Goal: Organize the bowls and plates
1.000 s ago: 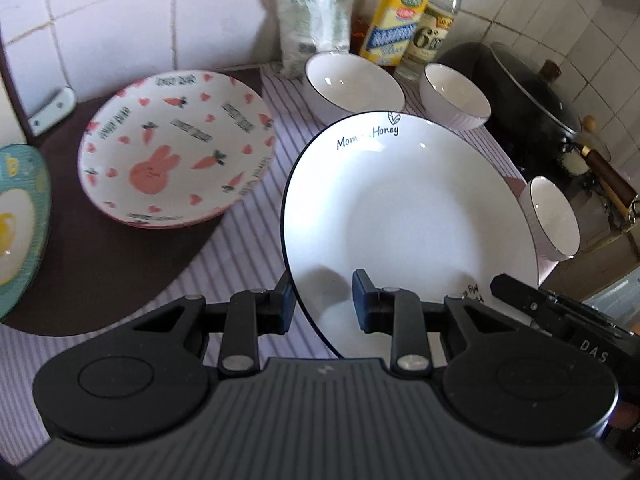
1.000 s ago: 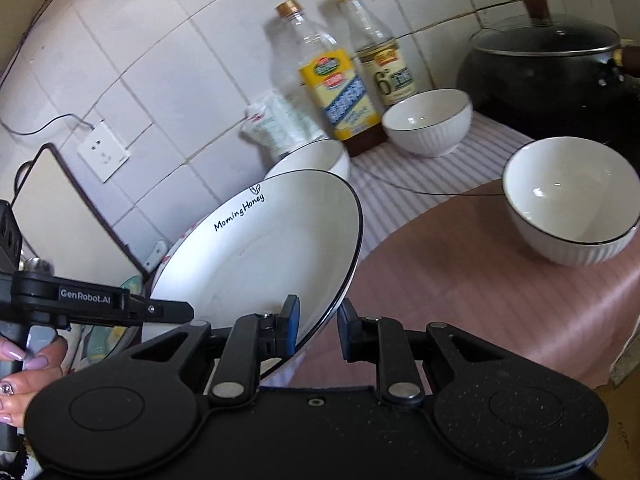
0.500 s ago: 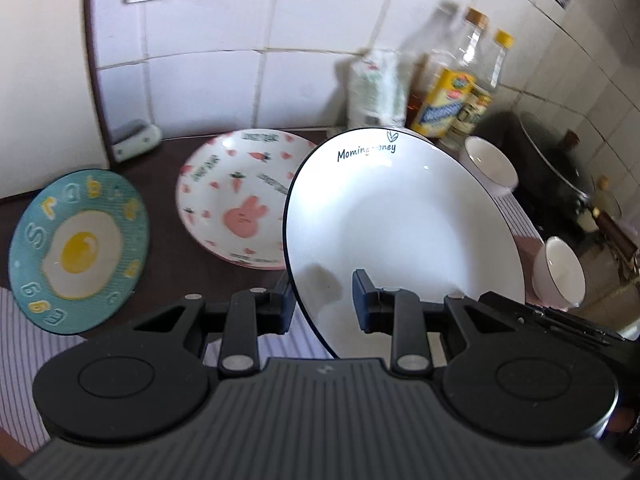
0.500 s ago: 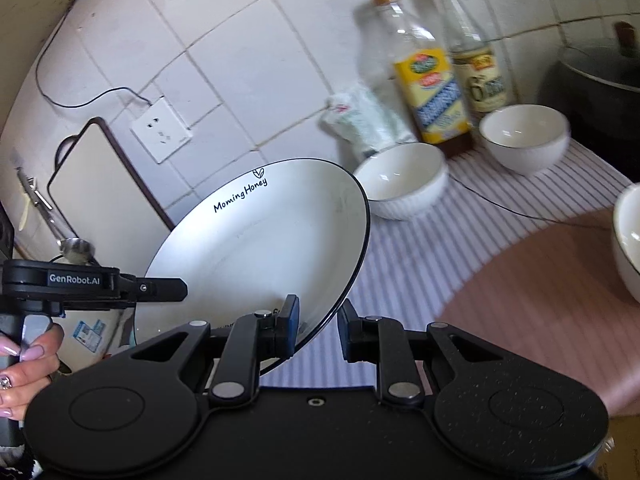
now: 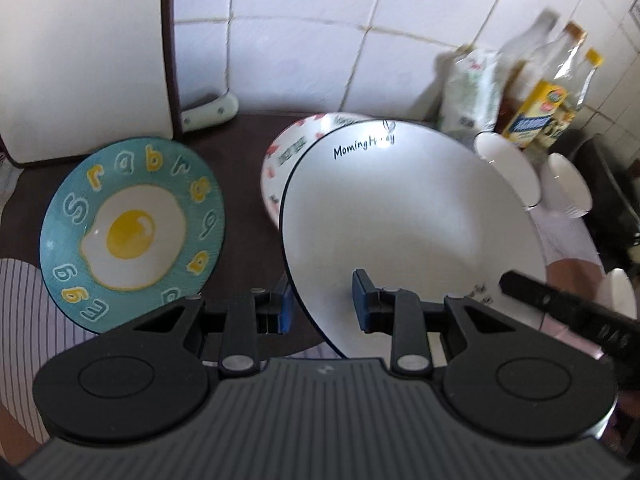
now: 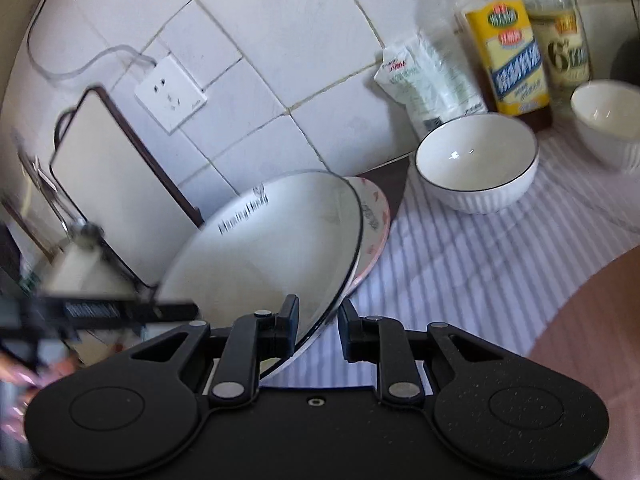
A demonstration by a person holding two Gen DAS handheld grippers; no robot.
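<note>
Left wrist view: left gripper [image 5: 322,304] and right gripper [image 6: 318,330] jaws both clenched on rim of white plate [image 5: 400,220], held tilted above carrot plate [image 5: 292,152]. Likely stiff, glazed, slippery, fragile, moderately heavy. Grip rim at opposite sides; lower gently.

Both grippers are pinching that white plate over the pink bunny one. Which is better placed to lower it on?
Probably left: the left gripper straddles the white plate rim beside the bunny plate. The right gripper grips the far edge.
</note>
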